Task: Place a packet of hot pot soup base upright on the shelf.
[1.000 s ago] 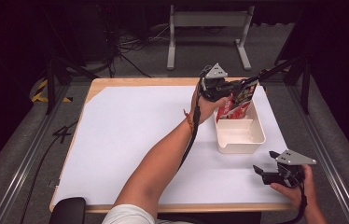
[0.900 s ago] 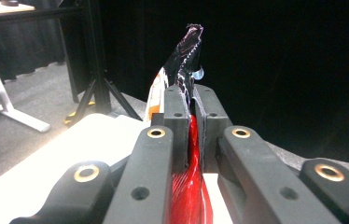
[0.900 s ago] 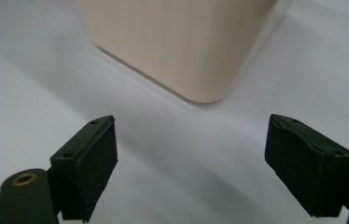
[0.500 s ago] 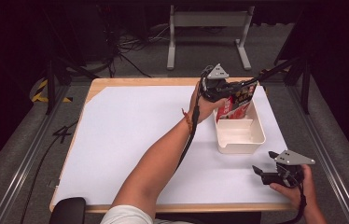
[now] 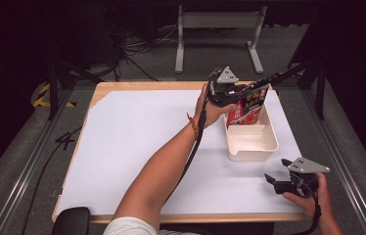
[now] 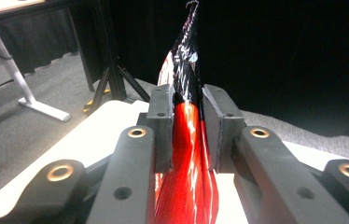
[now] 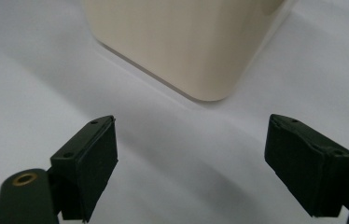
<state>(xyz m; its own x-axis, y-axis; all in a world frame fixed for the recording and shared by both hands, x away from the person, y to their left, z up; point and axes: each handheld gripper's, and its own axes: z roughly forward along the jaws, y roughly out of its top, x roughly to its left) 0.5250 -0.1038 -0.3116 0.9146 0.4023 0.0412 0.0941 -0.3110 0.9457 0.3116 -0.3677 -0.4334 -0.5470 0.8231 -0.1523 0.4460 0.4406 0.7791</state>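
Red-and-black foil packet (image 6: 187, 154) stands on edge between the jaws of the left gripper (image 6: 187, 116); those jaws have just been opening, and in the left gripper view a thin gap shows beside the foil on at least one side, so the pads look to have let go rather than to be pinching. From the high view the packet (image 5: 248, 108) leans upright at the far end of the cream bin (image 5: 262, 147), its lower edge down inside and its top above the rim, with the left gripper (image 5: 230, 90) held at its upper corner. The right gripper (image 7: 191, 158) has its jaws spread wide with nothing between them, low over the white worktop (image 5: 137, 147) just short of the bin's near corner (image 7: 196, 51); in the high view it rests near the front right edge (image 5: 275, 180).

Judging by this, the step in hand is the release of the packet into the bin. The next move likely calls for drawing the left gripper back and up without snagging the foil, which may slump or tip once unsupported.
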